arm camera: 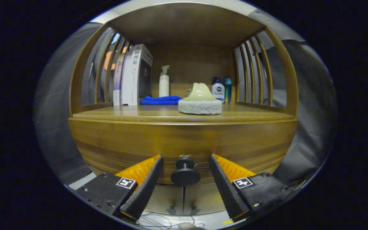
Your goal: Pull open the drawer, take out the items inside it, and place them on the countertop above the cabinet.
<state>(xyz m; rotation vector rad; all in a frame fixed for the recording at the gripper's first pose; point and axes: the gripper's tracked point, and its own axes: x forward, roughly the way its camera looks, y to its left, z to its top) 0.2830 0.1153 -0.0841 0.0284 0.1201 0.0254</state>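
Tool [185, 174] at lower centre, fingers apart around the drawer [184, 140] knob [185, 174], not touching; an off-centre closure would likely slip off.

Books [133, 76] upright at left end of shelf, leaning against slatted side rail [102, 67]. Blue cloth [161, 100] folded flat just right of books. White pump bottle [164, 83] behind cloth, near back panel. Scrub sponge with pale green handle [200, 101] near front, right of centre. Two small bottles behind it: white one with blue cap [218, 89], teal one [227, 86] just beside.
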